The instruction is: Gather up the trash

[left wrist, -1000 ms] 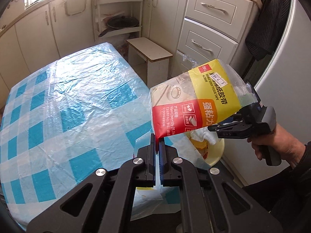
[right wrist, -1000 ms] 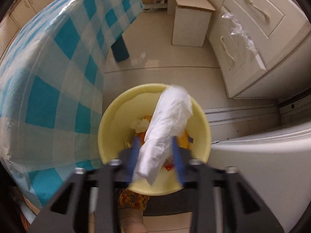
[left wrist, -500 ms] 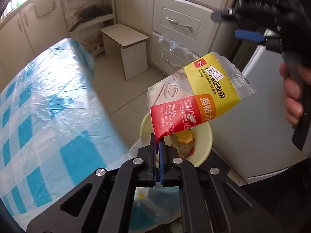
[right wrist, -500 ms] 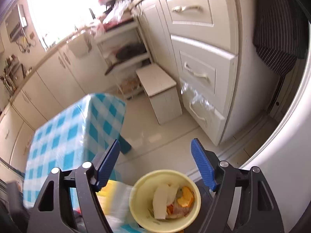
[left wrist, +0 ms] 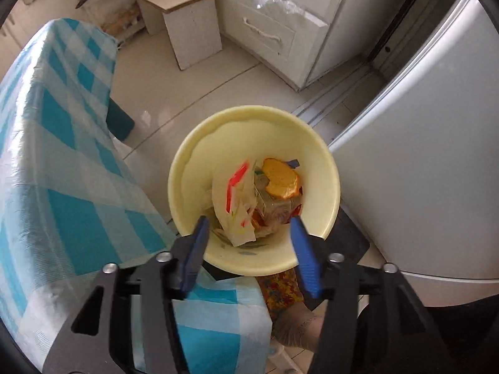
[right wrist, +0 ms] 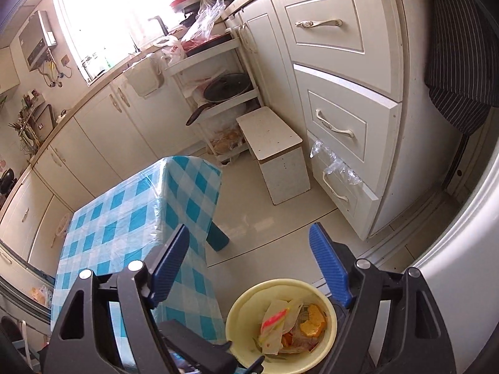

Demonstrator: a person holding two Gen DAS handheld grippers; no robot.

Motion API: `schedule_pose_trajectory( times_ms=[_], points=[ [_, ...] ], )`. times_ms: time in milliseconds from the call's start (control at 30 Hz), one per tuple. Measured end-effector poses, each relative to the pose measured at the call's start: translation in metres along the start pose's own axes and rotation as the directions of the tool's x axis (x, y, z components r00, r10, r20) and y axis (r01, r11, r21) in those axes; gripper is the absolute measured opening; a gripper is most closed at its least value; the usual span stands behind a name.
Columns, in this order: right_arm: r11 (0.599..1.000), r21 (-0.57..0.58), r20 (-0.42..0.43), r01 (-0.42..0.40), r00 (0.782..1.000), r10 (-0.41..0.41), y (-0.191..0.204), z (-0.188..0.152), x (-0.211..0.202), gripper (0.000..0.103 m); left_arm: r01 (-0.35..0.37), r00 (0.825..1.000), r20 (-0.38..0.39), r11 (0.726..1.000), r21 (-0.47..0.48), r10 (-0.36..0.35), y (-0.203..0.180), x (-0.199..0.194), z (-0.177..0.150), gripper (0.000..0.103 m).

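Note:
A pale yellow trash bin (left wrist: 190, 168) stands on the floor between the table and the fridge. Inside lie a red and yellow plastic package (left wrist: 237, 199), orange peel (left wrist: 280, 180) and other scraps. My left gripper (left wrist: 248, 243) is open and empty, right above the bin's near rim. In the right wrist view the bin (right wrist: 237, 318) shows low down with the same package (right wrist: 274, 321) in it. My right gripper (right wrist: 249, 261) is open and empty, higher up and facing the kitchen. The left gripper's black body (right wrist: 199, 352) shows at the bottom of that view.
A table with a blue checked cloth (left wrist: 56, 168) stands left of the bin; it also shows in the right wrist view (right wrist: 131, 227). A white fridge (left wrist: 430, 155) is on the right. A small white stool (left wrist: 190, 21) and a drawer cabinet (left wrist: 280, 25) stand beyond.
My left gripper moved over the bin, tilted down and opened. The red and yellow package it held now lies in the bin. My right gripper stays open and raised.

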State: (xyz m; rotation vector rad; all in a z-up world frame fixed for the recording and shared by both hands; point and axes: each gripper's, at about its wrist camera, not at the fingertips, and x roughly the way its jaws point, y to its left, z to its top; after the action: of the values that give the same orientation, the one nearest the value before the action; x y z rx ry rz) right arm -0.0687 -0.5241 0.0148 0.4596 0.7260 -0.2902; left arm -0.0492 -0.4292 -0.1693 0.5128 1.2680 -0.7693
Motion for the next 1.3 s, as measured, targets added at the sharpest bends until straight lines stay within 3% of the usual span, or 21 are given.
schedule_pose_trajectory(
  times_ms=[133,167,233,300,467,667,833,900,1033,1100,1300],
  points=[
    [1.000,-0.001,0.007,0.006,1.000,-0.006,0.006,0.000,-0.001,0.081,0.025,0.997,0.066,0.999,0.039,-0.028,0.012,-0.035,-0.013,0.063],
    [1.000,0.000,0.009,0.014,1.000,-0.014,0.008,-0.001,-0.002,0.082,-0.017,0.995,0.094,0.999,0.041,0.013,0.015,-0.047,-0.018,0.071],
    [0.999,-0.013,0.020,0.039,0.999,-0.038,0.016,-0.003,-0.008,0.084,-0.051,0.986,0.158,0.998,0.040,0.044,0.024,-0.072,-0.030,0.077],
    [0.998,-0.035,0.043,0.060,0.997,-0.059,0.028,-0.005,-0.018,0.087,-0.070,0.976,0.207,0.997,0.021,0.064,0.040,-0.098,-0.046,0.078],
    [0.987,-0.111,0.167,0.120,0.981,-0.101,0.068,-0.021,-0.058,0.095,-0.121,0.937,0.313,0.984,-0.130,0.157,0.096,-0.163,-0.093,0.087],
    [0.985,-0.142,0.237,0.094,0.970,-0.059,0.120,-0.072,-0.097,0.096,-0.104,0.895,0.375,0.930,-0.353,0.243,0.160,-0.224,-0.151,0.091],
    [0.970,-0.211,0.299,0.121,0.953,-0.054,0.166,-0.116,-0.137,0.096,-0.150,0.843,0.425,0.903,-0.402,0.329,0.173,-0.264,-0.190,0.095],
    [0.960,-0.246,0.313,0.133,0.948,-0.051,0.182,-0.128,-0.151,0.096,-0.157,0.832,0.438,0.903,-0.400,0.339,0.171,-0.275,-0.205,0.095],
    [0.946,-0.290,0.270,0.146,0.961,-0.065,0.200,-0.146,-0.164,0.096,-0.191,0.815,0.451,0.903,-0.384,0.364,0.160,-0.291,-0.231,0.095],
    [0.943,-0.291,0.256,0.163,0.963,-0.088,0.205,-0.154,-0.169,0.096,-0.201,0.814,0.449,0.904,-0.377,0.368,0.156,-0.296,-0.243,0.095],
    [0.947,-0.253,0.223,0.197,0.964,-0.141,0.208,-0.177,-0.188,0.096,-0.235,0.836,0.400,0.905,-0.356,0.375,0.145,-0.301,-0.273,0.095]
  ],
)
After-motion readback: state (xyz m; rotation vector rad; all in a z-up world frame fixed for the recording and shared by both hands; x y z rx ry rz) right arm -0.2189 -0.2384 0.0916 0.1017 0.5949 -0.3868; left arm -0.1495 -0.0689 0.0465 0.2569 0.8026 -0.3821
